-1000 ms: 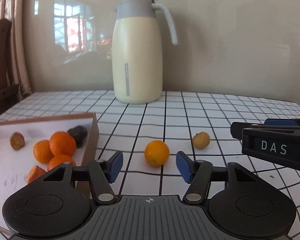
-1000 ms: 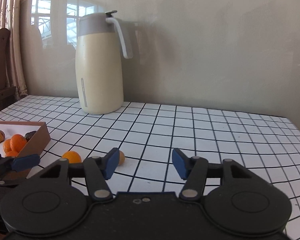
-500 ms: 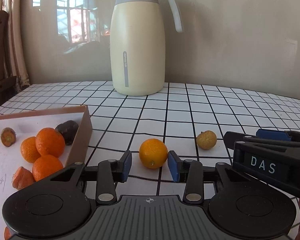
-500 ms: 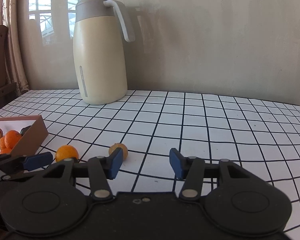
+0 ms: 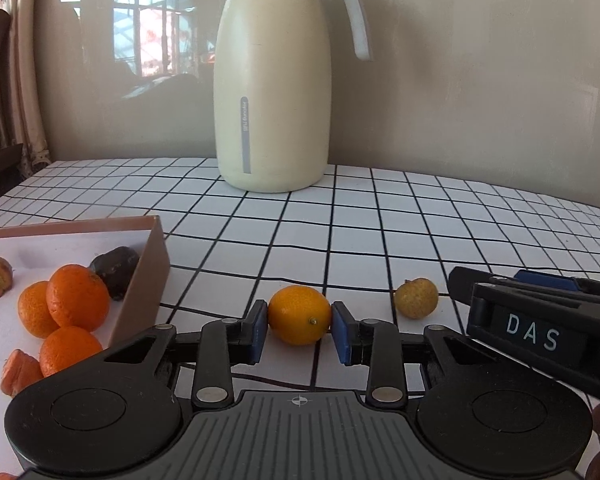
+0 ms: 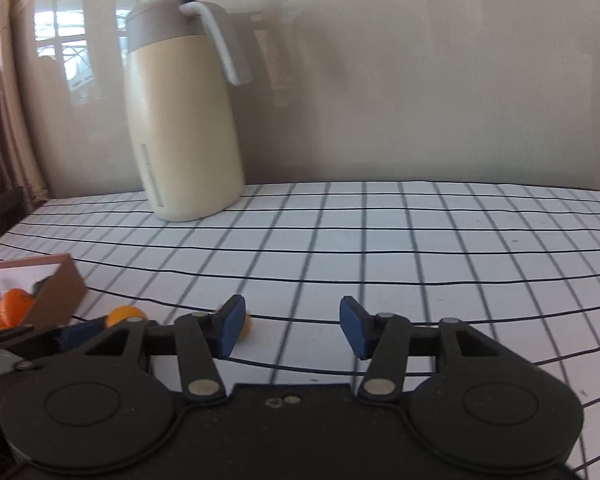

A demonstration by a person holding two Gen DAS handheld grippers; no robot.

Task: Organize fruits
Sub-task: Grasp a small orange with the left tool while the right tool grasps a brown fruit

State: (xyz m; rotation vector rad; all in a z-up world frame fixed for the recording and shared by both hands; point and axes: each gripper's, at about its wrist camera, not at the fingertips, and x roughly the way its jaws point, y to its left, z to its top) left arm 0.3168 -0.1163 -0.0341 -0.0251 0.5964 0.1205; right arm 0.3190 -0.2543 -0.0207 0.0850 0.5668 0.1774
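1. The left gripper [image 5: 299,326] is clamped on a small orange fruit [image 5: 299,314], with the blue pads pressed against both sides of it. The fruit sits on the checked tablecloth [image 5: 380,232] at the near edge, just right of the box [image 5: 142,280].
2. The right gripper [image 6: 292,326] has its jaws apart with only bare cloth between them, so it's gripping nothing. From its own camera the jaws look to be easing a bit wider.
3. A yellowish fruit [image 5: 416,298] lies on the cloth just right of the held one, between the two grippers. In the right wrist view only a sliver of it peeks out past the left pad.
4. The box at near left holds three oranges [image 5: 78,296], something dark [image 5: 116,268] in the far corner, and a couple of cut orange bits.
5. A cream jug [image 5: 272,88] with a grey lid stands upright at the far side, by the wall.
6. The right wrist view is a bit blurry.
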